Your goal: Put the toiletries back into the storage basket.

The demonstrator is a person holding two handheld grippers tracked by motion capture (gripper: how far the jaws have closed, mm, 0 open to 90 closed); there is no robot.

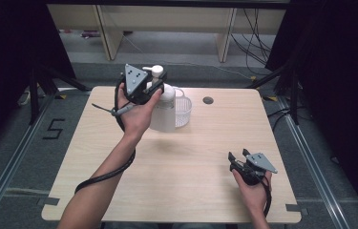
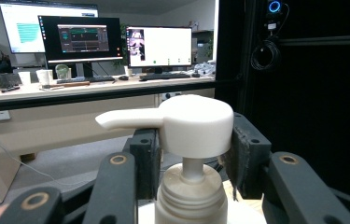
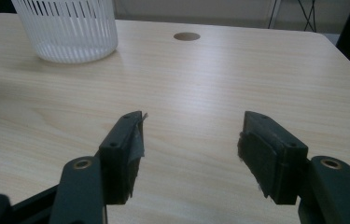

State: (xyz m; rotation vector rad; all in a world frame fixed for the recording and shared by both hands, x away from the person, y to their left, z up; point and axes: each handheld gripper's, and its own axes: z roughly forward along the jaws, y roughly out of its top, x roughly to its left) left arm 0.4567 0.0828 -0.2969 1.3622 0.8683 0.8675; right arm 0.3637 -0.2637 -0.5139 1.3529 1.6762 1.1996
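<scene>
L gripper fingers clamp pump bottle head; R gripper fingers wide over wood table, monitors behind.

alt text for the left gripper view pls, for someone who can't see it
The left gripper has its two black jaws closed around the white pump head of a pump bottle, with the nozzle pointing left. Behind it stands a desk with lit monitors, and a dark curtain hangs on the right.

White slatted basket stands upright on light wood table. Round grommet hole near far edge. Monitors on background desk.
</scene>
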